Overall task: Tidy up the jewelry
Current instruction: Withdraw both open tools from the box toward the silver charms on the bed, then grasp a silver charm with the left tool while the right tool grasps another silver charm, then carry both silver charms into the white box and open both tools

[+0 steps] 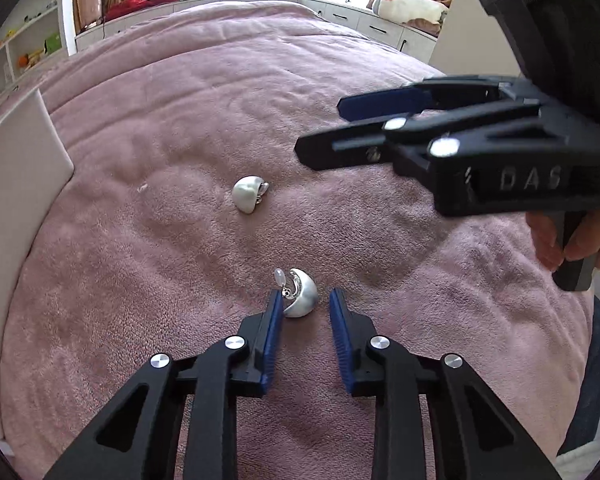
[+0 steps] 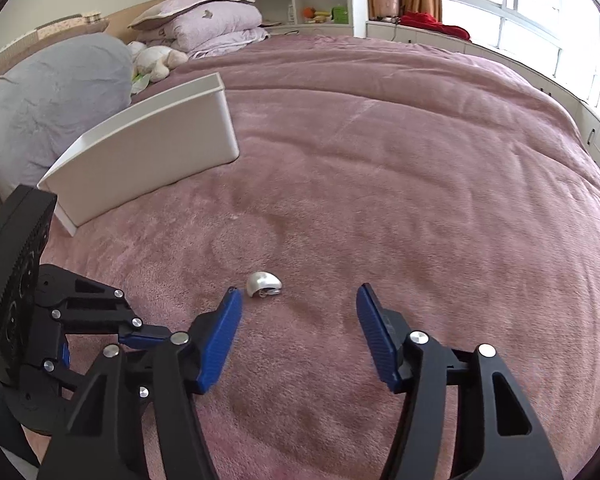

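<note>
While my left tongs [image 1: 302, 300] stand narrowly apart on the pink blanket [image 1: 180, 120], a silver earring [image 1: 300, 294] lies between the blue pads, touching the left pad [image 1: 274, 312], not clamped. A second silver earring [image 1: 249, 193] lies farther off on the blanket. My right tongs [image 2: 300, 300] gape wide, with that second earring just beyond the left tip. Raised letters "DAS" [image 1: 530, 178] read on the right tongs' body. A white box [image 2: 148, 148] stands far left.
</note>
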{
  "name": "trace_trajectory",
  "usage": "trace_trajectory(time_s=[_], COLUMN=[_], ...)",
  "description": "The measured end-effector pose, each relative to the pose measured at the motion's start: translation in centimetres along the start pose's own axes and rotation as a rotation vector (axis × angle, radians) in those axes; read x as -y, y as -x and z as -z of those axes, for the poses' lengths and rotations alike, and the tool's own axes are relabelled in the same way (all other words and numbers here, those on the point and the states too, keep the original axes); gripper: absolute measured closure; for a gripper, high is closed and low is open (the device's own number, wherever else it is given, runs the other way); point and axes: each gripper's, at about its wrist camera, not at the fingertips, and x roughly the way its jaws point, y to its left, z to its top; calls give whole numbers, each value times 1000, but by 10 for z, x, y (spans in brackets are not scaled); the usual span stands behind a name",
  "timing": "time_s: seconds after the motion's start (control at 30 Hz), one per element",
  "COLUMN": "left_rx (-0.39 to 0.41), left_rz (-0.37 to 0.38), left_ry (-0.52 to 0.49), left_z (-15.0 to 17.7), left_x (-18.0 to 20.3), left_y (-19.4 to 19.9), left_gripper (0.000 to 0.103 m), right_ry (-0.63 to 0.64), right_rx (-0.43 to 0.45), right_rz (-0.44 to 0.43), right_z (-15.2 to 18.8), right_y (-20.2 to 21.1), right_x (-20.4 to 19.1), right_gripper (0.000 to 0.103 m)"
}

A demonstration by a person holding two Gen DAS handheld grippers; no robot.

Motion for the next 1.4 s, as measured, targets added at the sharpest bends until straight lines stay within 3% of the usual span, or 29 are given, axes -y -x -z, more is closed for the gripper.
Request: trace_trajectory(time_s=[0.2,0.6,0.8,1.13,1.4], left_rx=[4,12,14,37,71], left_rz=[22,35,40,61,37], left_ry=[36,54,59,93,94], left_z=[3,6,6,12,20], left_x=[-8,-10,-11,-14,-14], left_y=[-2,-3,-3,12,42], left_gripper=[80,80,80,81,81], right_ry=[37,55,25,41,81], right_rx=[-53,-81,-81,-72,-38], right_rz=[-41,-9,1,8,23], right_z=[-1,-3,-4,-7,-16], right_y=[-32,-66,-68,-56,-33], right_x=[-18,-30,-21,-25,-37], right_gripper=[55,56,77,77,77])
